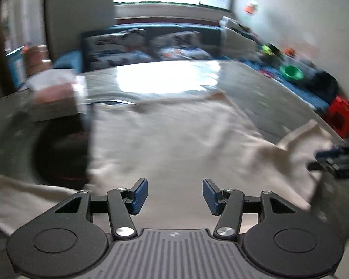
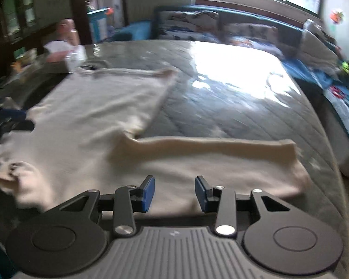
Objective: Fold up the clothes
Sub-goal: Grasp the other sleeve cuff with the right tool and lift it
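My left claw [image 1: 175, 196] and right claw [image 2: 175, 193] both hang part open, empty, above the cream shirt [image 2: 100, 125]. Shirt lies flat on the grey surface [image 2: 232, 97], sleeve [image 2: 209, 143] pointing toward 3 o'clock.

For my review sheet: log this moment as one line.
stage: mid-fold | shirt: cream, spread on bed, one sleeve out | left tool: open, empty | right tool: open, empty

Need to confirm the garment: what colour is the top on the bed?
Plain cream top, no pattern; right wrist view shows it best.
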